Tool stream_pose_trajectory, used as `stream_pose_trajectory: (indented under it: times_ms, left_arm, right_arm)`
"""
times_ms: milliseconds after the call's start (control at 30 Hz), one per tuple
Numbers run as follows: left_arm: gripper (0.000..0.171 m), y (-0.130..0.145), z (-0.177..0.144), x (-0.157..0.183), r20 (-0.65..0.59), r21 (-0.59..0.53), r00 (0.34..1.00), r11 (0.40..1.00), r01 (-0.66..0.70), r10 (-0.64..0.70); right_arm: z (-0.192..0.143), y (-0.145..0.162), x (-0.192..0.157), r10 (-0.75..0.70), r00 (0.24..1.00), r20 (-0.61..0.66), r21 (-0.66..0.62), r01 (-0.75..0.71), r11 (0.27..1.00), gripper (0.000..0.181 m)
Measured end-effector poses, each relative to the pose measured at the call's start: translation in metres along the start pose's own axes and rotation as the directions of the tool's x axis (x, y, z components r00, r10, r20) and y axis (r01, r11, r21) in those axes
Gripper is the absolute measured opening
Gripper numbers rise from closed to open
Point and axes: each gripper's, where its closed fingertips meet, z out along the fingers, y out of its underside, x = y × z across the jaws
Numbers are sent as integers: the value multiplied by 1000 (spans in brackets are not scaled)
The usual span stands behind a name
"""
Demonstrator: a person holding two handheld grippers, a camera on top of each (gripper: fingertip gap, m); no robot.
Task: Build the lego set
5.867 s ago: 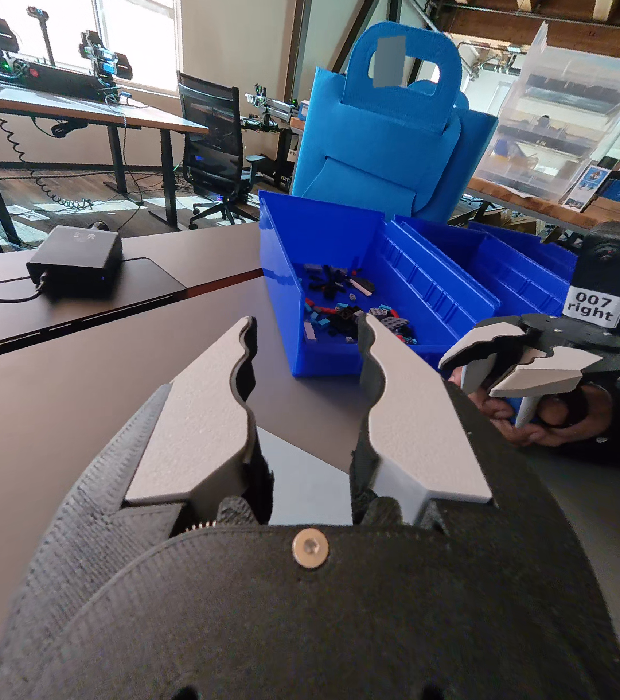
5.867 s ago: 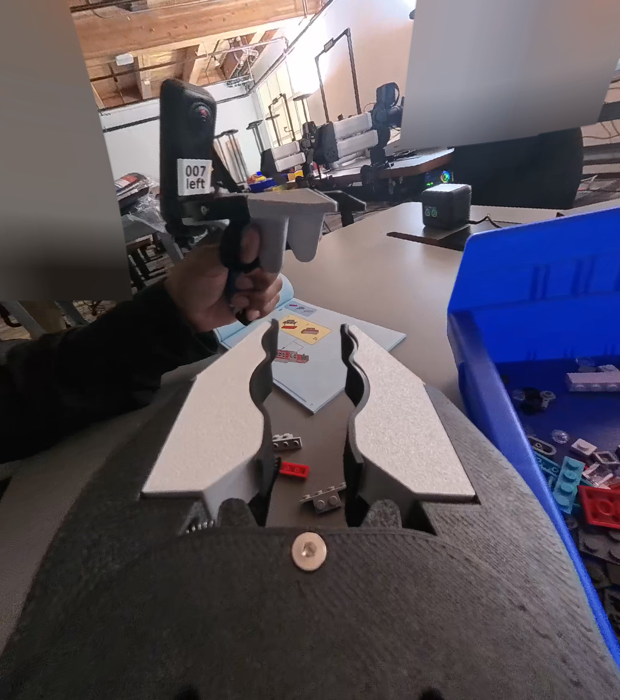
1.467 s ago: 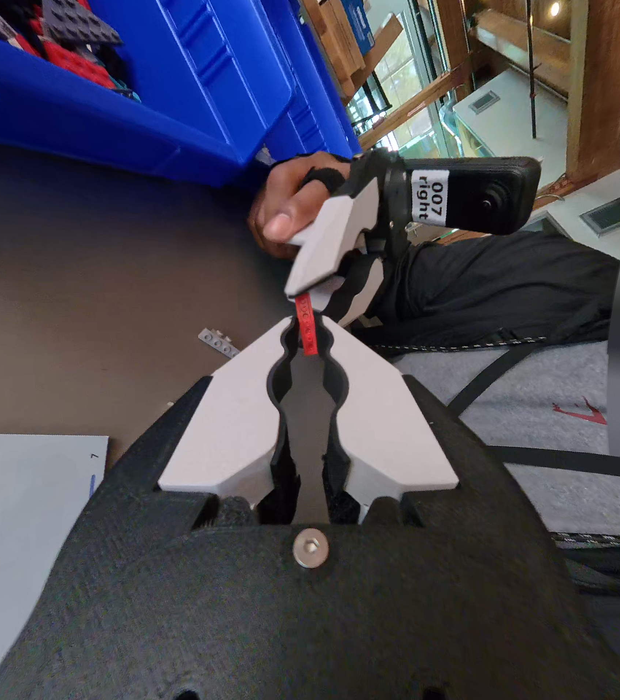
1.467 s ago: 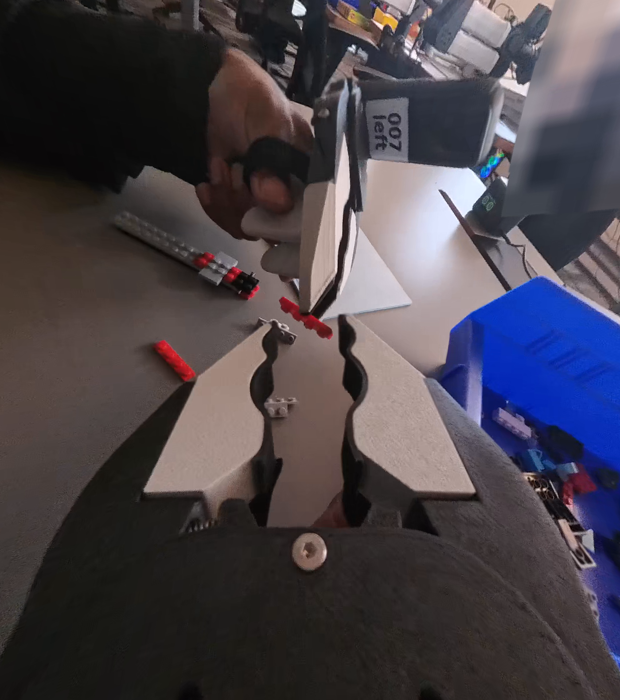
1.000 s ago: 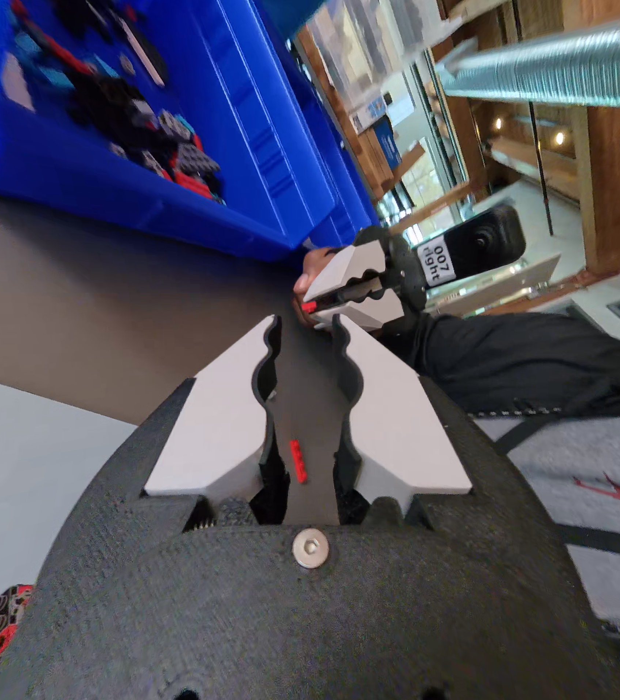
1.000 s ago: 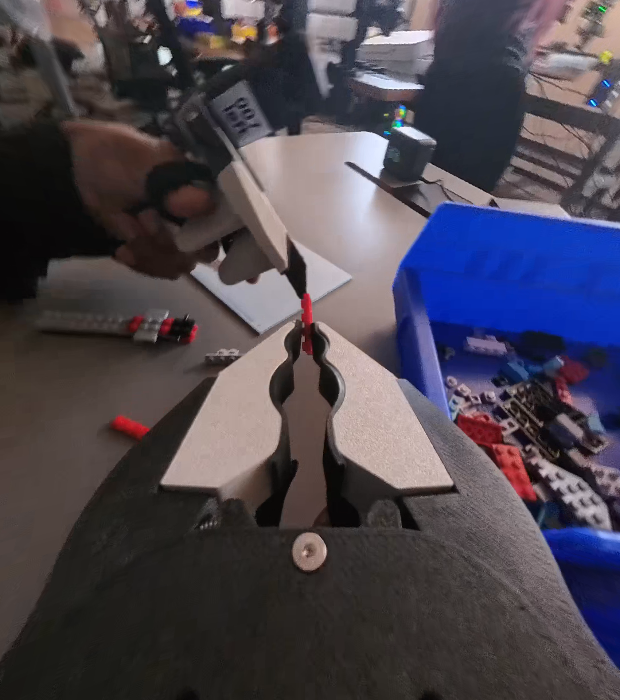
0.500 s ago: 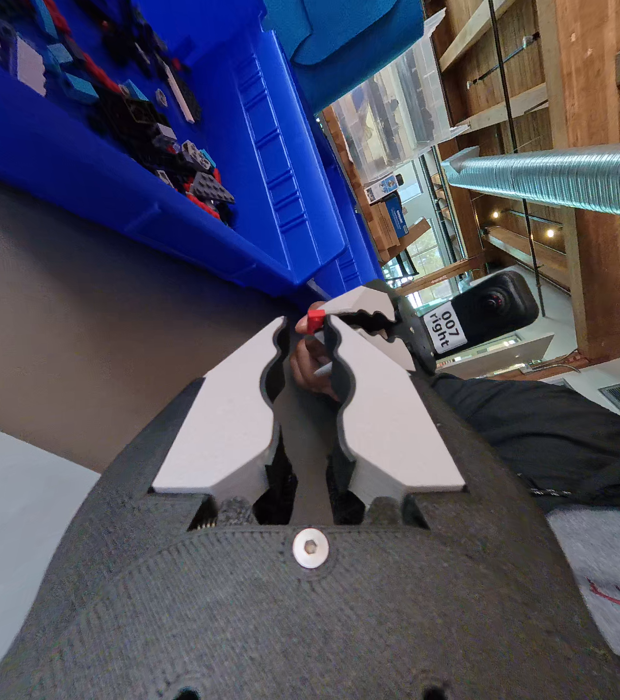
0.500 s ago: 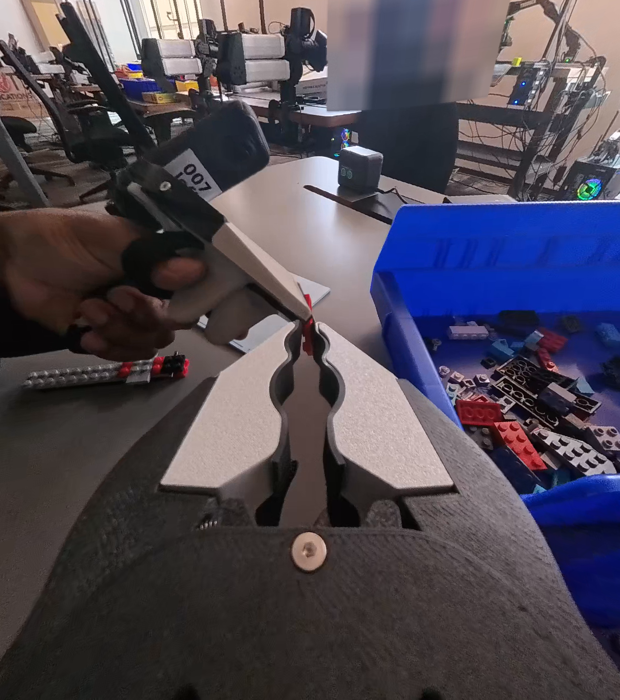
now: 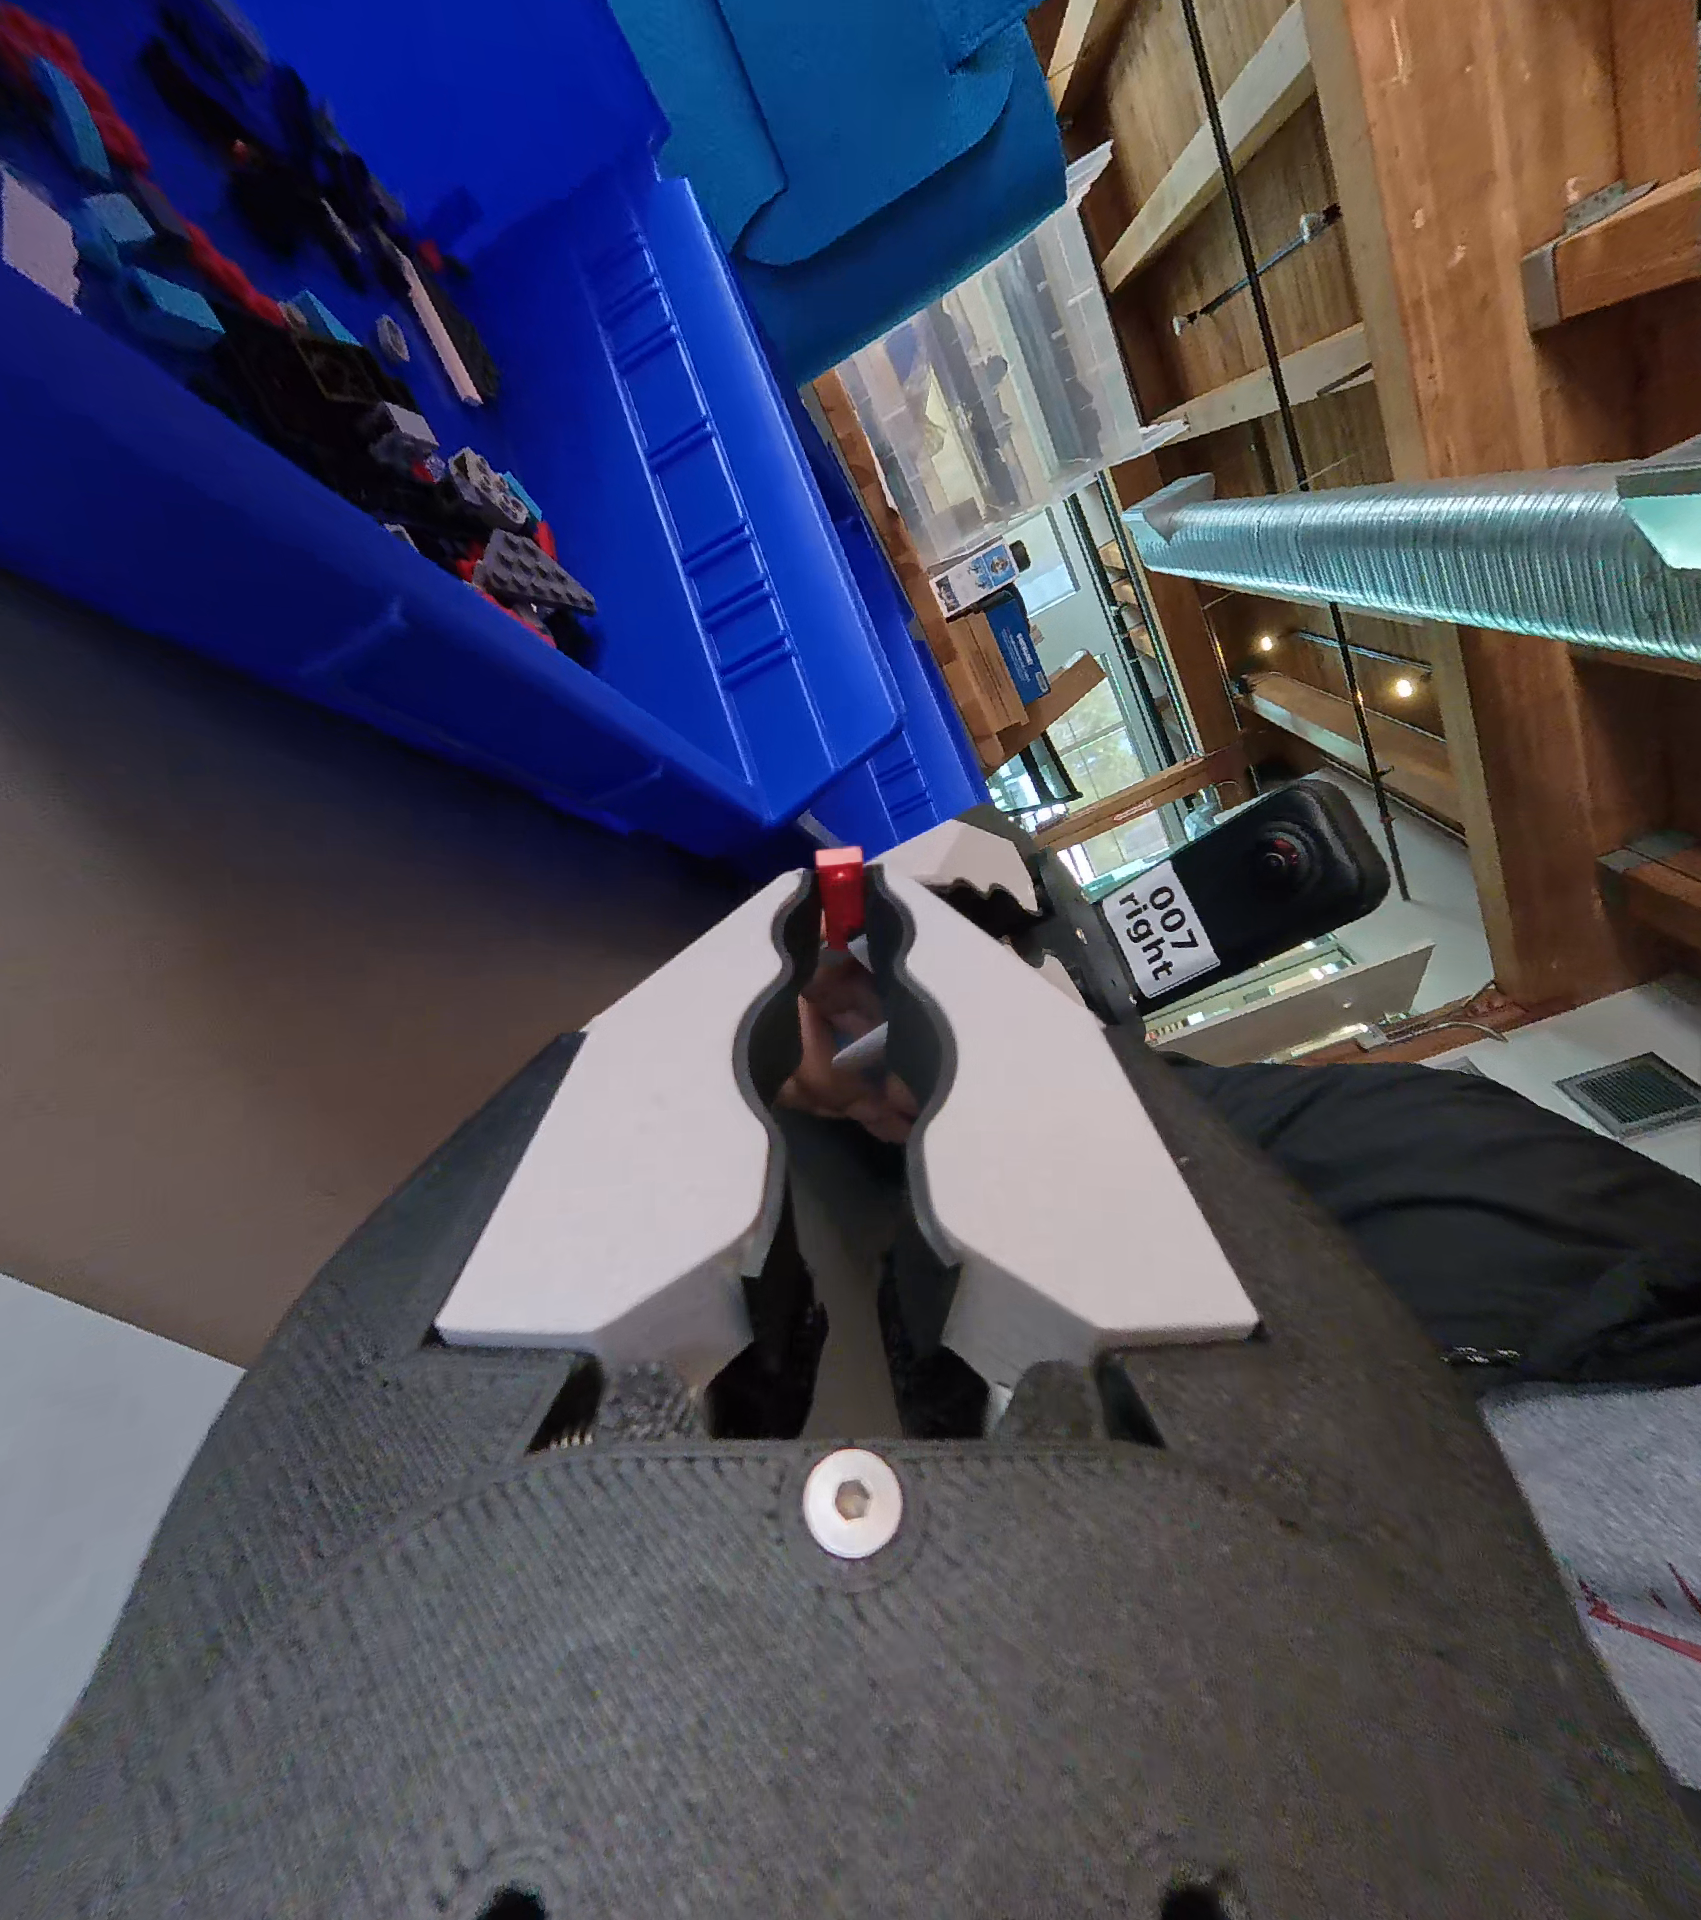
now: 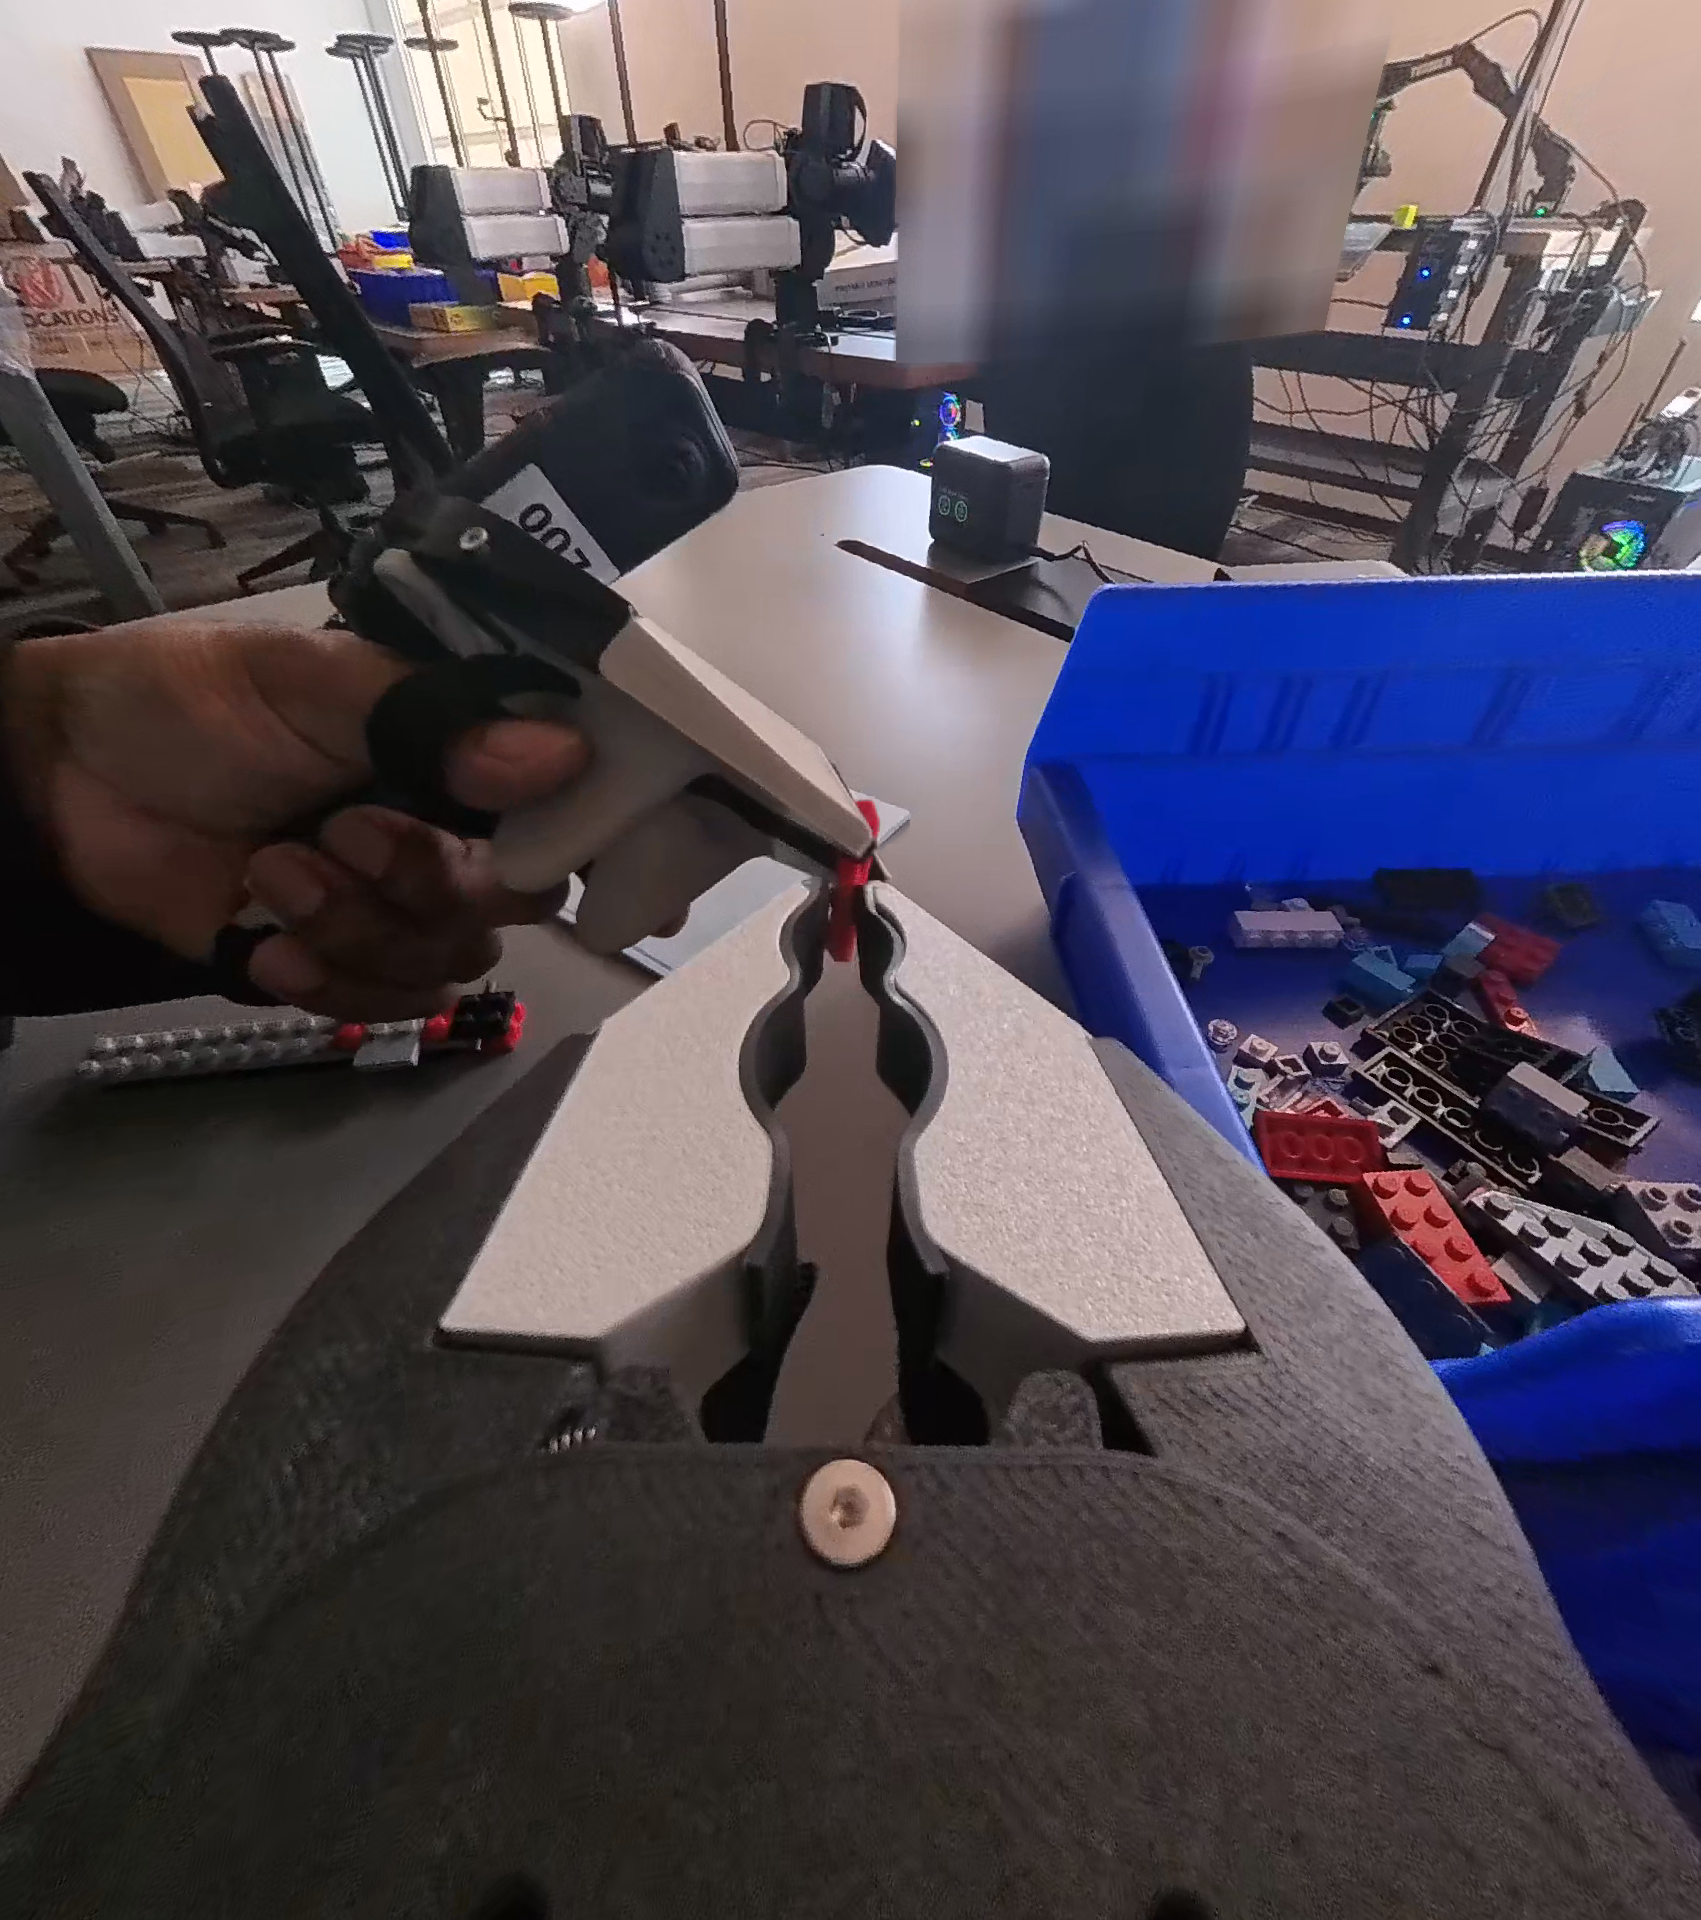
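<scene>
Change since half a second ago: the left gripper (image 9: 841,904) has closed its tips from a slight gap onto the small red lego plate (image 9: 840,899), which the right gripper (image 10: 841,914) was already pinching; the two tools have drawn tip to tip.
Left gripper: grey fingers with black wavy inner edges, tips nearly together with only the red plate between them; the plate's end sticks out just past the tips.
Right gripper: same grey two-finger build, tips pressed on the same red plate from the opposite side; in its own view the left gripper's tips meet the plate from above left.
Red plate: held in the air between both tools, above the grey-brown tabletop (image 10: 98,1247), just beside the near corner of the bin.
Hand on left gripper (image 10: 264,810): wraps the black trigger loops, a dark sleeve behind it.
Partial build: a long light-grey studded lego strip with red and black pieces at one end (image 10: 306,1039) lies flat on the table below that hand.
Blue plastic bin (image 10: 1397,727): open-topped, on the table to the right, holding loose red, black, grey and teal bricks (image 10: 1448,1164).
Booklet: a pale sheet (image 9: 4,1455) lies flat on the table near the left tool.
Background: a small dark cube device (image 10: 986,504) stands farther back on the table.
</scene>
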Motion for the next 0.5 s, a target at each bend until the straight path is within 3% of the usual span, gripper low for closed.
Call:
stream_pose_trajectory:
  times_ms: [100,200,267,333,500]
  left_arm:
    - [7,-1,-2,1,-5,-4,1000,1000,-8,8]
    - [7,-3,-7,-2,15,-16,1000,1000,-9,9]
    - [7,0,-12,-7,37,-68,999,998,-7,10]
    - [7,11,-15,-11,68,-167,997,986,-29,41]
    - [6,40,-14,-16,122,-354,984,932,-82,133]
  right_arm:
    - [0,-1,-2,-2,1000,19,4,2,1000,8]
    - [0,2,-7,-15,996,82,-35,18,999,20]
    - [0,11,-6,24,992,127,-143,-6,990,34]
    - [-5,22,-15,90,971,222,-270,-28,962,35]
    - [-20,67,-22,-44,944,327,-468,202,860,36]
